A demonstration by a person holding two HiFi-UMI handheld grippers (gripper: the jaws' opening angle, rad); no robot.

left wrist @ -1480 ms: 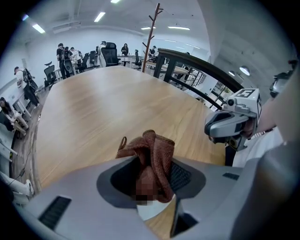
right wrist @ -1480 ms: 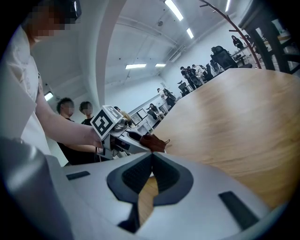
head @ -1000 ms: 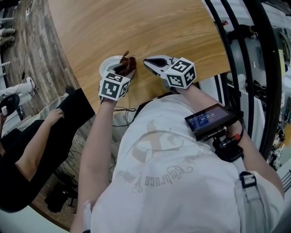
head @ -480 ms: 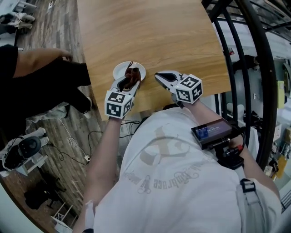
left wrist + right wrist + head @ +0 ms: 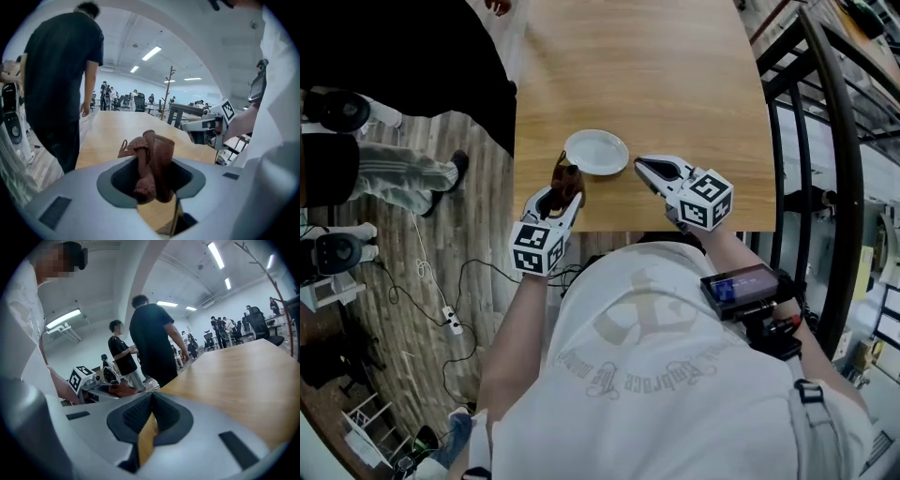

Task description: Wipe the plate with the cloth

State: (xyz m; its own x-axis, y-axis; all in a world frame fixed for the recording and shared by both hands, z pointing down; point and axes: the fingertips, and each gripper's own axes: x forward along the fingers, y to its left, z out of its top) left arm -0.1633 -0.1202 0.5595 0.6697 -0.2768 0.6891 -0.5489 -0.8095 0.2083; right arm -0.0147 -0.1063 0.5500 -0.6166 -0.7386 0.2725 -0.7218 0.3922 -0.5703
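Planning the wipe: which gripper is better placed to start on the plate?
Left. The left gripper is shut on the cloth beside the plate; the right gripper is shut and empty.

Site: open-plan office | shown by: ceiling strip lights, office chairs, coat stand, long wooden table, groups of people standing.

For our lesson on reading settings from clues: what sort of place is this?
Probably an open-plan office or lab: a long wooden table, ceiling strip lights, and office chairs with people standing about far behind.
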